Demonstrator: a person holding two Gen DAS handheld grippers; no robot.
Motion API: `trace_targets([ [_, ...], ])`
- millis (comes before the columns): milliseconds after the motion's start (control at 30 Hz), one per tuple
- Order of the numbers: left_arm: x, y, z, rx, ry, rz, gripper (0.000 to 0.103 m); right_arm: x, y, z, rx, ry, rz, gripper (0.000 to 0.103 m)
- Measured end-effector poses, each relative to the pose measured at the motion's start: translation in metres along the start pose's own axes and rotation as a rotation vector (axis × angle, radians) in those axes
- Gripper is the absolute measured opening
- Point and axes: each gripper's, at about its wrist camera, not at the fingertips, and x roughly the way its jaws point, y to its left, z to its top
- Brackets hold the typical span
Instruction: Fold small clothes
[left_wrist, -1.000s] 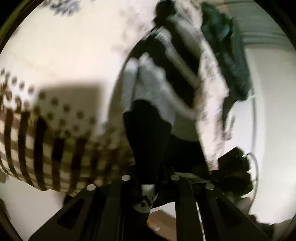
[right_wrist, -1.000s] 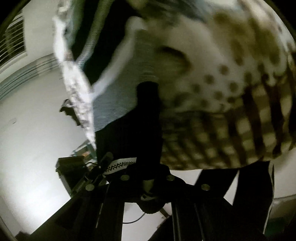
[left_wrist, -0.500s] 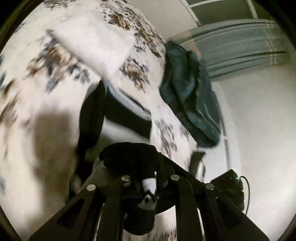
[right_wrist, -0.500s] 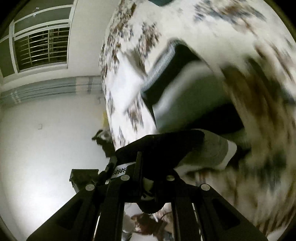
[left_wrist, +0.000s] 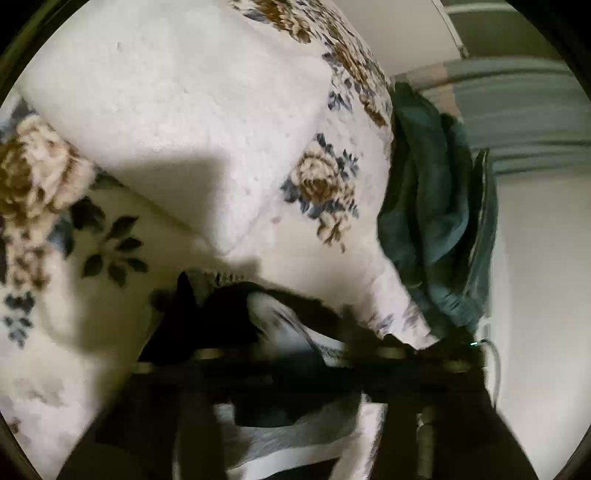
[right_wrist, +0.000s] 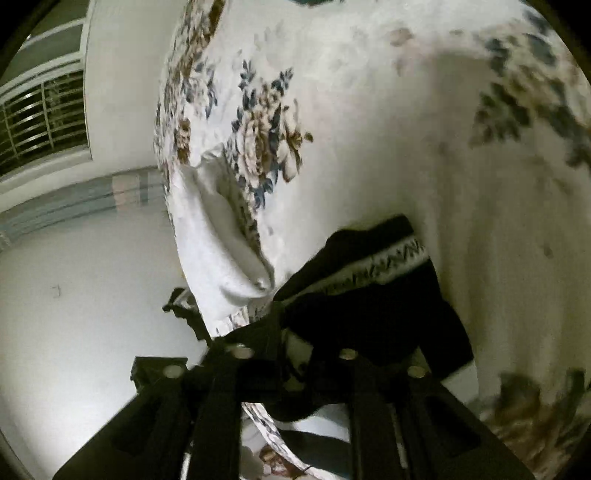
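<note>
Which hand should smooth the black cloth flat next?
Probably the right. The right gripper shows the black cloth lying spread on the blanket, its patterned band sharp. The left gripper view is blurred, with cloth bunched at its fingers.

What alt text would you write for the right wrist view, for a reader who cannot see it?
A small black garment with a white patterned band lies on a white floral blanket, directly ahead of the right gripper. Blur hides how the jaws stand. A barred window shows at upper left.
</note>
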Motion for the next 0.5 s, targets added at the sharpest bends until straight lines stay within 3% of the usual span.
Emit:
trace_targets([
  [33, -0.002, 0.005, 0.002, -0.016, -0.023, -0.02, 0.071, 0.0, 0.001, 0.002, -0.009, -0.003, -0.003, 0.062],
  [67, -0.007, 0.009, 0.003, -0.029, -0.048, -0.024, 0.073, -0.002, 0.001, 0.005, -0.019, -0.015, -0.014, 0.075],
  [200, -0.026, 0.018, 0.002, -0.053, -0.104, -0.031, 0.074, -0.015, 0.002, 0.004, -0.076, -0.005, -0.062, 0.076],
  [267, -0.043, 0.018, -0.01, -0.024, -0.134, -0.012, 0.074, -0.024, 0.004, 0.001, -0.148, 0.007, -0.131, 0.089],
  [400, -0.078, 0.025, -0.057, 0.029, -0.177, 0.076, 0.074, -0.027, -0.004, -0.001, -0.279, 0.069, -0.244, 0.095],
  [500, -0.093, 0.04, -0.103, 0.003, -0.162, 0.102, 0.074, -0.014, -0.021, 0.004, -0.329, 0.155, -0.291, 0.101],
])
